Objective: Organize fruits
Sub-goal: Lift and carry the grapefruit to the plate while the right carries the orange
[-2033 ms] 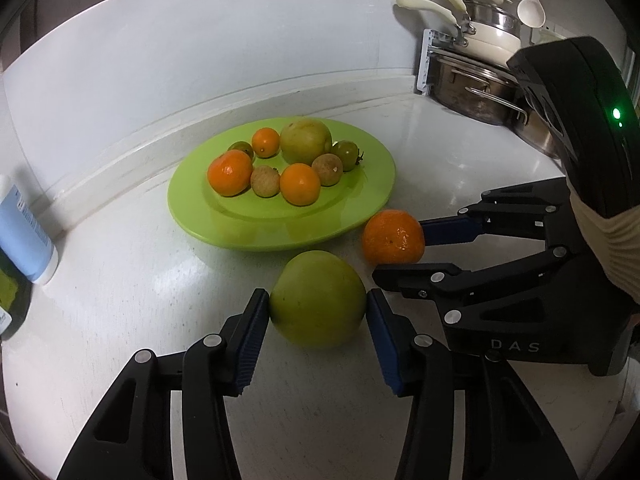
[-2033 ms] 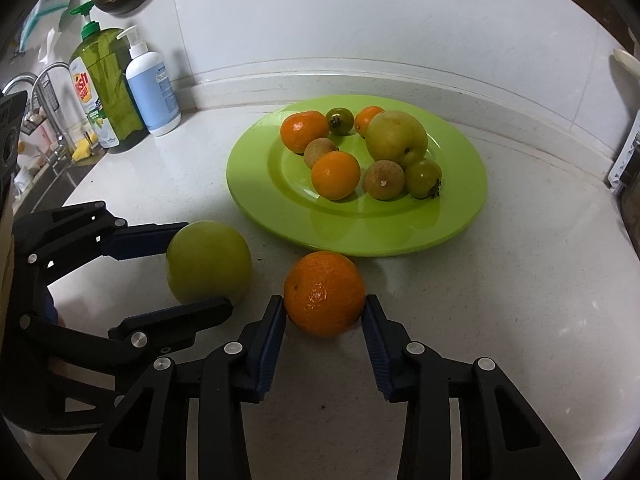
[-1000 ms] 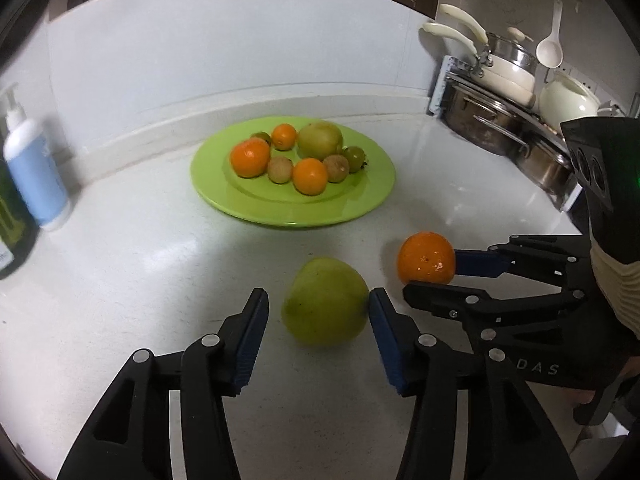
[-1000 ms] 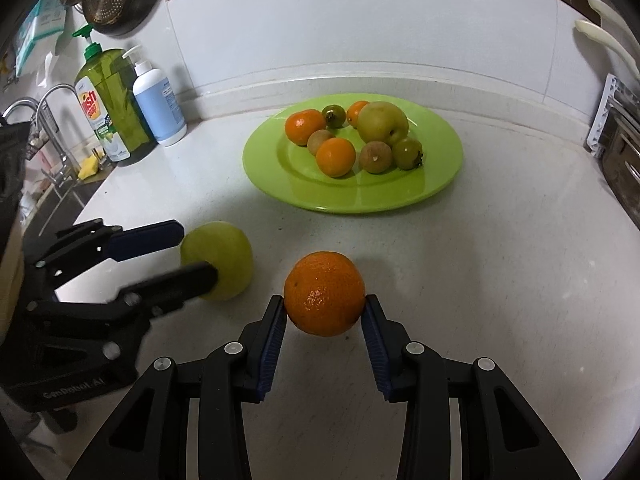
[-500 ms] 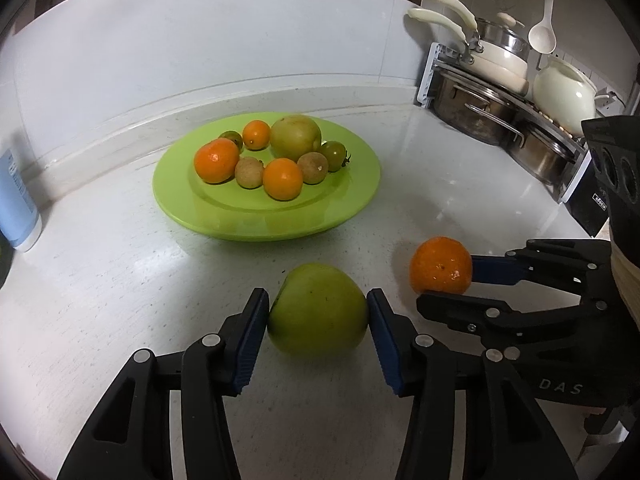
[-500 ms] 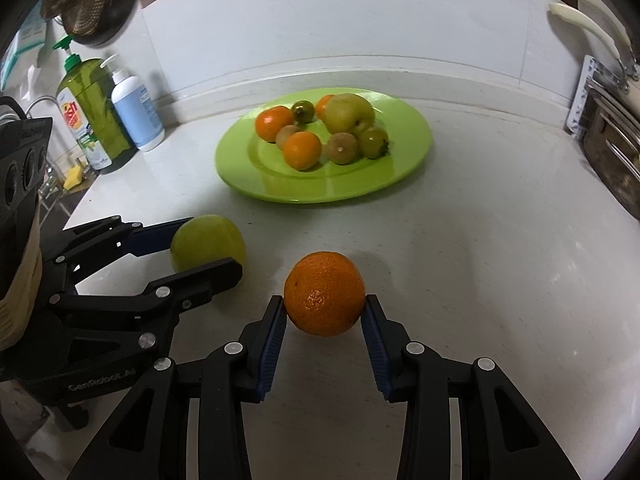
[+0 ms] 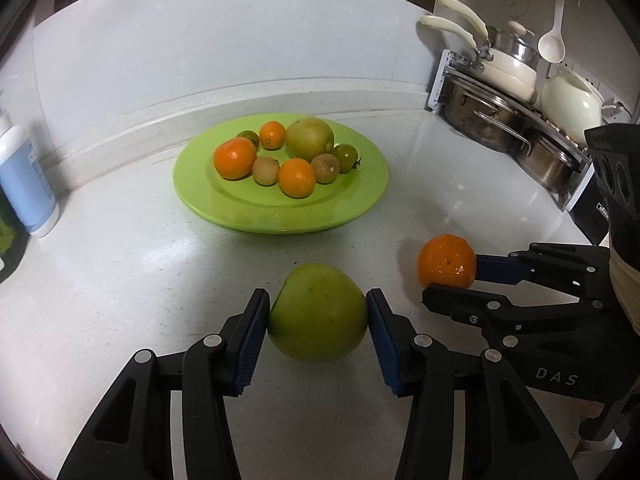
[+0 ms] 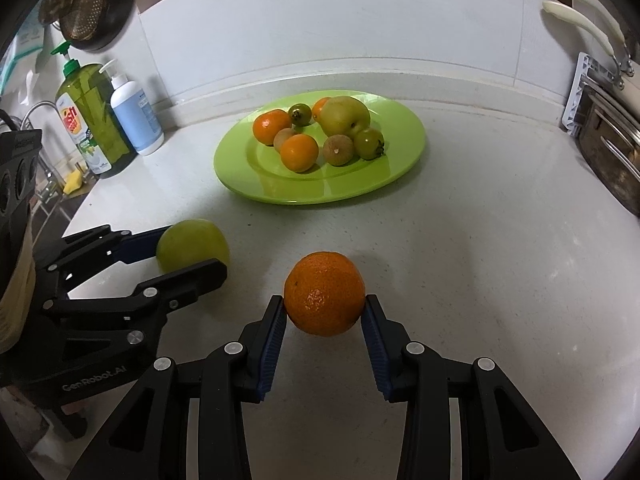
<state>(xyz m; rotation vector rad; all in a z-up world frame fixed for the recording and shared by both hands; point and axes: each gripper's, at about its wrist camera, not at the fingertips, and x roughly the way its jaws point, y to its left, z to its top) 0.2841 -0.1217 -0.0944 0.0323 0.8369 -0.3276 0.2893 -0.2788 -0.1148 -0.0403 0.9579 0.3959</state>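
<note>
A big green apple (image 7: pixel 318 312) sits between the blue pads of my left gripper (image 7: pixel 318 322), which is shut on it low over the white counter; I cannot tell whether it still touches the surface. My right gripper (image 8: pixel 324 314) is shut on an orange (image 8: pixel 324 292) held a little above the counter. The two grippers are side by side, the apple (image 8: pixel 192 244) left of the orange (image 7: pixel 446 260). Farther back lies a lime-green plate (image 7: pixel 280 212) with several small fruits: oranges, a yellow-green apple, brown round fruits and green tomatoes.
Dish soap (image 8: pixel 94 120) and a white-blue pump bottle (image 8: pixel 134 116) stand at the back left beside a sink tap (image 8: pixel 36 116). A rack of steel pots (image 7: pixel 492 120), a cream kettle (image 7: pixel 572 100) and a hanging ladle (image 7: pixel 552 44) fill the right. A wall runs behind the plate.
Both grippers have drawn back from the plate. The left pads, earlier apart from the apple on one side, now press on both sides. The orange stays gripped on the right and is off the counter.
</note>
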